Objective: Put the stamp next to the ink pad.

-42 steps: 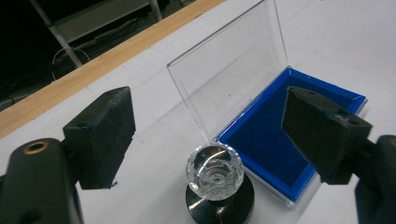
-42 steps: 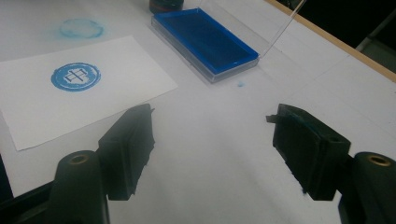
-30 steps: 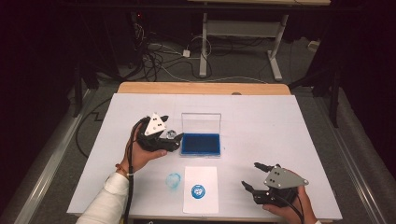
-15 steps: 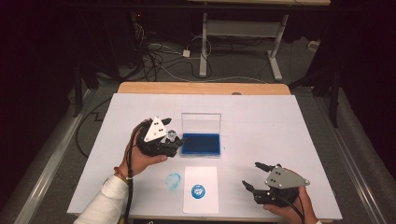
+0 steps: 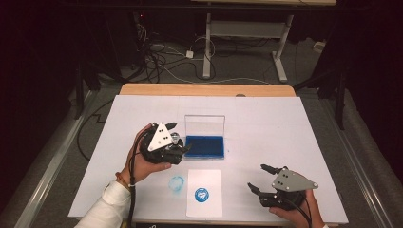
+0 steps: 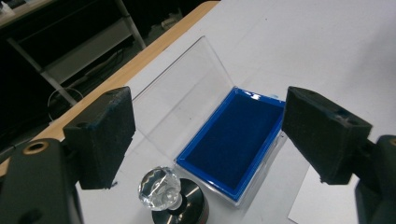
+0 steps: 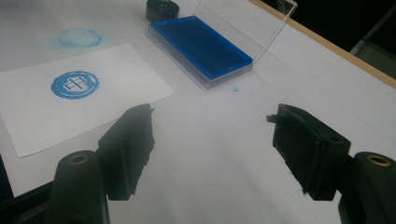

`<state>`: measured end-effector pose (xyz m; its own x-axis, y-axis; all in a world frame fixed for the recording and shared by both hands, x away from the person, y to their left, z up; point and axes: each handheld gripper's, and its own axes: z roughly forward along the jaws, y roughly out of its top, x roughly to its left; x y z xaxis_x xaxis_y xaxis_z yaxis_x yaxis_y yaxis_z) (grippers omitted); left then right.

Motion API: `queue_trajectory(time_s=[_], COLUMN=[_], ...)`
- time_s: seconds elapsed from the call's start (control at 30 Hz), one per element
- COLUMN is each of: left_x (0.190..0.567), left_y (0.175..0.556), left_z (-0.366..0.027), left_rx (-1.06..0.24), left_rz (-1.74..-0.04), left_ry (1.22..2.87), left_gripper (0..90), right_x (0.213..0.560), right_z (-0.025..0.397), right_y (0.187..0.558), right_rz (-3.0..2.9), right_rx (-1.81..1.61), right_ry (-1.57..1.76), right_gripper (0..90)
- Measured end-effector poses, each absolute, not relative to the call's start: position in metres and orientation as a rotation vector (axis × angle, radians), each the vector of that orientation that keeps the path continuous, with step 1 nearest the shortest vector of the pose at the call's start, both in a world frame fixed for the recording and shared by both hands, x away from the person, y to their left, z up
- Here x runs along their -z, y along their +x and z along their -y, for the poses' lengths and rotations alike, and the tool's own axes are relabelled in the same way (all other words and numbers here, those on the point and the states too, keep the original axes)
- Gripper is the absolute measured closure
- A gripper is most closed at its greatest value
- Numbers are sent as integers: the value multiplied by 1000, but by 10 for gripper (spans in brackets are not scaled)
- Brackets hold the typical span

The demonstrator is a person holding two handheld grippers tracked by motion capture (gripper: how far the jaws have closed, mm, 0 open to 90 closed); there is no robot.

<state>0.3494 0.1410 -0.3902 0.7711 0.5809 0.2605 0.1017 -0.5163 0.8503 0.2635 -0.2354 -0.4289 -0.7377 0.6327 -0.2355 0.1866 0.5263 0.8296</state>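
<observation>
High view first: the left claw (image 5: 179, 142) sits right at the left end of the blue ink pad case (image 5: 205, 147), whose clear lid (image 5: 205, 125) stands up at the back. The stamp is somewhere under that claw, but I can't really make it out from up here. Nearer the front edge of the white bench (image 5: 266, 118) there's a sheet of paper (image 5: 204, 192) with a round blue print (image 5: 202, 194) on it, and a fainter blue ring smudge (image 5: 176, 183) on the bench surface just left of the sheet. The right claw (image 5: 260, 178) hovers off to the right near the front edge, well apart from everything.

Left gripper view: jaws spread wide, nothing between the pads – the stamp (image 6: 170, 198), with its faceted crystal knob on a dark round base, stands upright on the bench just beside the near corner of the ink pad case (image 6: 238, 140), at the bottom between the jaws. Lid (image 6: 182, 95) is tilted open.

Right gripper view: jaws released here too, wide apart over bare bench. The paper (image 7: 79, 100) with the print (image 7: 75, 84) lies ahead on the left, the ink pad case (image 7: 201, 49) farther off, and the stamp's dark base (image 7: 162, 9) is just behind it
</observation>
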Motion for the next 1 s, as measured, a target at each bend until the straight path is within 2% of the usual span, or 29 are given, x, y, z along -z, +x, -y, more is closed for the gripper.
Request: queue_trajectory(time_s=[0.77,1.0], left_x=[391,395], left_y=[327,319], left_z=[-138,-139], left_rx=[-677,-717], left_rz=[-411,-395], left_ry=[2078,2085], left_gripper=[173,173], right_x=[428,427], right_z=[238,239], right_y=[263,264], right_rz=[-2232,-2226], right_rx=[-1130,-1126], right_ry=[677,676], right_gripper=[291,291])
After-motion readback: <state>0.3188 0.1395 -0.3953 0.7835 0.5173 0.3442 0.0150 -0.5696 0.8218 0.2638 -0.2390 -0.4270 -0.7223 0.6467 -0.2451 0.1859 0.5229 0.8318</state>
